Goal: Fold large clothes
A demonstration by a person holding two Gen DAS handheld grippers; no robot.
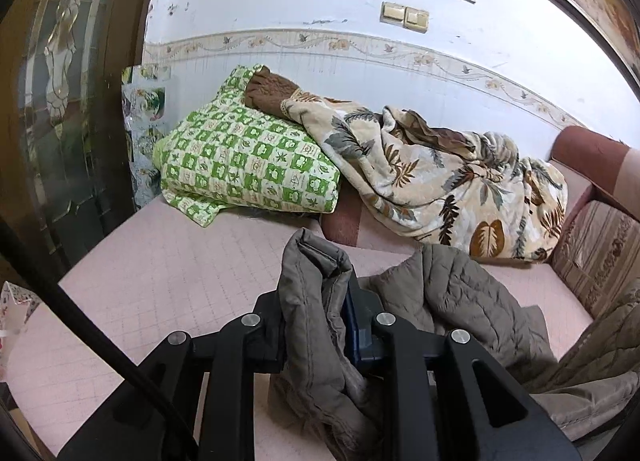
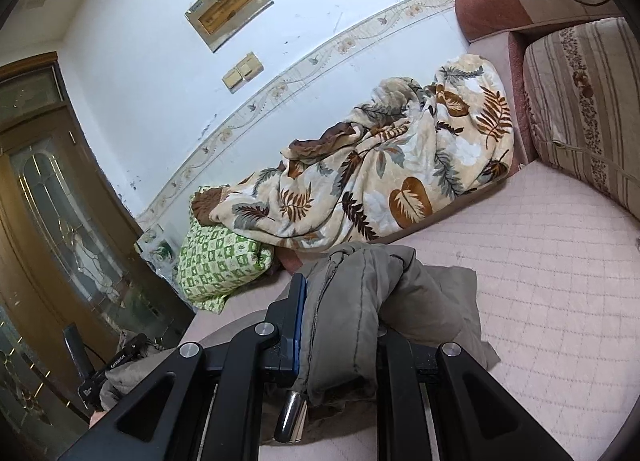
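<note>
A grey-brown quilted jacket (image 1: 452, 301) lies bunched on the pink quilted sofa seat (image 1: 160, 269). My left gripper (image 1: 316, 293) is shut on a thick fold of it, the cloth standing up between the fingers. In the right wrist view my right gripper (image 2: 340, 293) is shut on another bunched part of the jacket (image 2: 360, 313), a metal zip pull (image 2: 292, 413) hanging below. The rest of the jacket trails over the seat (image 2: 540, 261) behind the fingers. Part of the left gripper's body (image 2: 116, 365) shows at lower left.
A leaf-patterned beige blanket (image 1: 440, 177) lies heaped along the wall, over a green checked quilt (image 1: 244, 165). A striped cushion (image 2: 580, 101) and the reddish sofa arm (image 2: 500, 1) stand at the right. A brown glass door (image 1: 60, 101) is at the left.
</note>
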